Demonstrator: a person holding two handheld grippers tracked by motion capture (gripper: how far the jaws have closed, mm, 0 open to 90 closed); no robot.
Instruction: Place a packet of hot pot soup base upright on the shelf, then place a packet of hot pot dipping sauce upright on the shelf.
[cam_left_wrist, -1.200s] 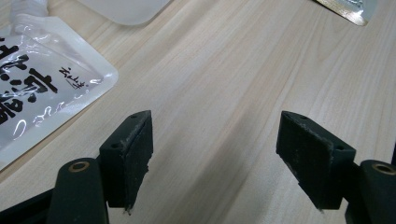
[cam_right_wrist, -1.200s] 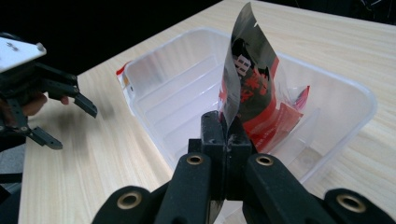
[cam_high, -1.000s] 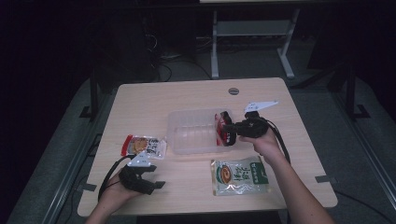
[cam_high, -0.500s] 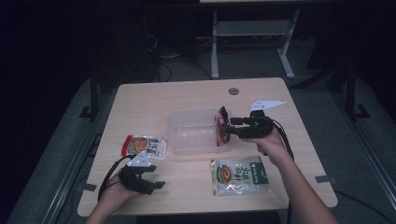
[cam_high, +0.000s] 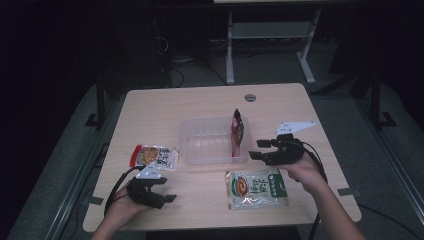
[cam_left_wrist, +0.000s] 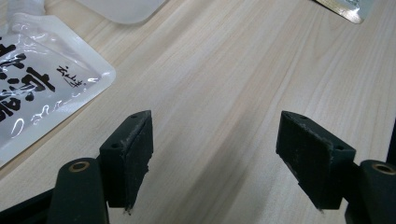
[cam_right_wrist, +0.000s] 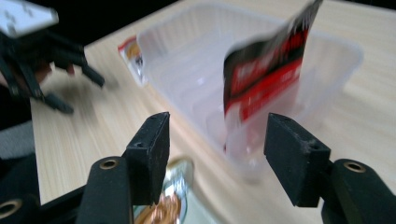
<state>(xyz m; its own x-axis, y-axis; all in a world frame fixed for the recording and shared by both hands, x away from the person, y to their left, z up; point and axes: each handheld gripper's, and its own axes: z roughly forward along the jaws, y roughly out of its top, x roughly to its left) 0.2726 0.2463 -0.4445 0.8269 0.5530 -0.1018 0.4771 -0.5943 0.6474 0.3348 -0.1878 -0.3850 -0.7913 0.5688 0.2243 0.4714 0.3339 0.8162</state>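
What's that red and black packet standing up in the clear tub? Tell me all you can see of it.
The red and black packet is a small glossy pouch with pale print too blurred to read. It stands nearly upright on its edge inside the clear plastic tub, against the tub's right wall, top edge above the rim. Nothing grips it: the right gripper is outside the tub to its right, jaws having just opened, apart from it.

High view looks down from afar; both gripper views skim close, sharing the clear tray (cam_high: 212, 142)
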